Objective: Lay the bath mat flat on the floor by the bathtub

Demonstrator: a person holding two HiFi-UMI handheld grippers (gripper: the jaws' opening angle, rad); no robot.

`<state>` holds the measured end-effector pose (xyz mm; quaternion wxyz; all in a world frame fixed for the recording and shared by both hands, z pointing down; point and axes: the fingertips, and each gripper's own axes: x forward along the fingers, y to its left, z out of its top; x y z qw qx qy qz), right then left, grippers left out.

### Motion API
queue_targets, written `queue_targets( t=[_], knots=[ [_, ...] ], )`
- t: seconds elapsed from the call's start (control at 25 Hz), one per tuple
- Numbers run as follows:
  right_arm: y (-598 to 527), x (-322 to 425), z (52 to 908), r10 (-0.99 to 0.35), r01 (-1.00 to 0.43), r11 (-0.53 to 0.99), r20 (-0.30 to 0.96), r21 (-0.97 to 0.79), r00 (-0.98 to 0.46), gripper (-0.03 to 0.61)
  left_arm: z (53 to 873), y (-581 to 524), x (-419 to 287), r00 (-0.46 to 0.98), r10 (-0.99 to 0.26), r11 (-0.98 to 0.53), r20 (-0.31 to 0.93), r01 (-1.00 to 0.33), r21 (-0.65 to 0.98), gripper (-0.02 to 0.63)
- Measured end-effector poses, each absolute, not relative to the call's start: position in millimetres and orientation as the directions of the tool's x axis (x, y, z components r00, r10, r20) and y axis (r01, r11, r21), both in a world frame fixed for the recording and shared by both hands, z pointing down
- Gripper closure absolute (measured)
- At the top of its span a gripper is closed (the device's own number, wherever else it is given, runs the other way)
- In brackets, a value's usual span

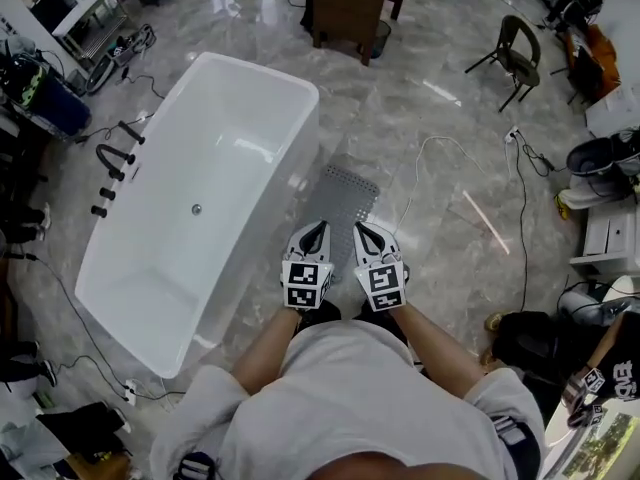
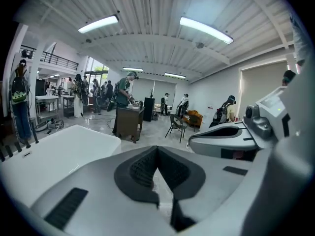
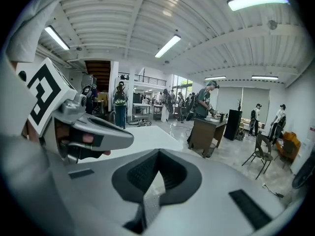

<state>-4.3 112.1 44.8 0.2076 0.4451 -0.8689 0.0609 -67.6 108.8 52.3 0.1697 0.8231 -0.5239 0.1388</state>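
Observation:
A grey, dotted bath mat (image 1: 343, 194) lies flat on the marble floor along the right side of the white bathtub (image 1: 200, 208). My two grippers hang side by side above the mat's near end. The left gripper (image 1: 317, 228) is shut with nothing in it, and so is the right gripper (image 1: 362, 228). In the left gripper view the jaw tips (image 2: 157, 149) meet, with the tub (image 2: 54, 151) to the left. In the right gripper view the tips (image 3: 158, 152) also meet. A strip of the mat (image 3: 153, 200) shows through the gap below them.
Black tap fittings (image 1: 115, 160) stand on the floor left of the tub. A brown cabinet (image 1: 345, 3) and a folding chair (image 1: 515, 58) are farther off. A white cable (image 1: 440, 144) trails over the floor right of the mat. Several people stand in the background.

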Motion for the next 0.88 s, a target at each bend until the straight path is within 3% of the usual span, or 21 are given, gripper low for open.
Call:
queue_targets(
  t=[0.56,0.88],
  knots=[
    [167,77,-29,-0.805,-0.809,0.578,0.235,0.103,-0.545,0.572,-8,181,-3,0.299,-0.908,-0.289,0.294,-0.954,0.076,0.601],
    [221,64,-53,-0.783,-0.790,0.611,0.179,0.046,-0.595,0.572,-43,246,-14,0.240,-0.930,-0.228,0.277,-0.971,0.076,0.601]
  ],
)
